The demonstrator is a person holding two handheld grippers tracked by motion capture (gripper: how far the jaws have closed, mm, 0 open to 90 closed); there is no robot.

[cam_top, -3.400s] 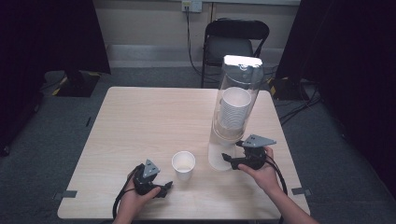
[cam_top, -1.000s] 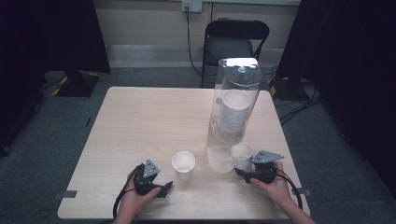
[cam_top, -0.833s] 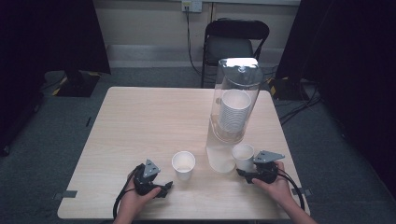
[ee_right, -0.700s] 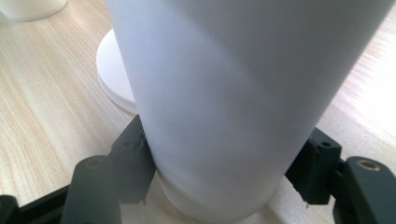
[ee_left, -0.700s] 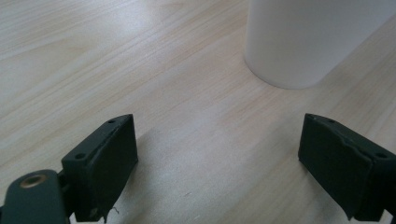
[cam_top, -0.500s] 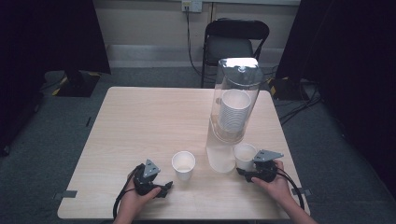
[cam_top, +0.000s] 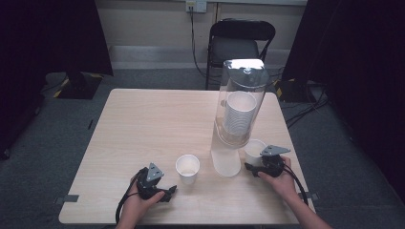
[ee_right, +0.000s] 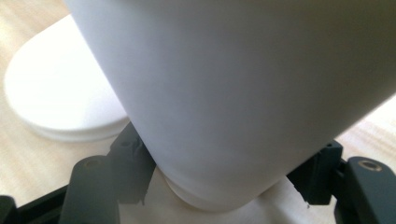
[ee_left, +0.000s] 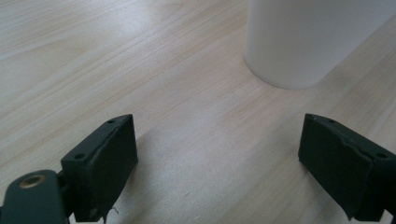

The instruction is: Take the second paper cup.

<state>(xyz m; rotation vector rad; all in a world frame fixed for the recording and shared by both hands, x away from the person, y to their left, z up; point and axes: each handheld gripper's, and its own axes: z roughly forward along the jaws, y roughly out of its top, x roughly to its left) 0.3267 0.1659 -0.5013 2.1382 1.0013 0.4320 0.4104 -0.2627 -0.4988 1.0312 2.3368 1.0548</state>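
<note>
We start at the right tool (cam_top: pixel 258 167), whose two black jaws sit either side of a white paper cup (cam_top: pixel 255 151), close against its wall low down. In the right gripper view the cup's base looks lifted and tilted off the counter, though at this range we cannot be sure, and we judge the tool to be closed on it. The cup's long axis runs roughly upright, mouth up, leaning a little. Its wall is smooth, matte and gently tapered, narrower at the foot.

Just to the cup's left stands a tall clear plastic dispenser (cam_top: pixel 239 114), a cylinder with a domed lid and a white round base, holding a nested stack of cups (cam_top: pixel 238 112). The held cup is just beside that base, so we judge that whatever comes next turns on clearing it sideways.

Our left tool (cam_top: pixel 160 193) rests on the counter (cam_top: pixel 143 124) with its jaws spread wide and nothing between them. A second white cup (cam_top: pixel 187 169) stands upright just ahead and to its right, so the left hand is the nearer one. The counter is pale wood-grain laminate, flat and faintly glossy.
</note>
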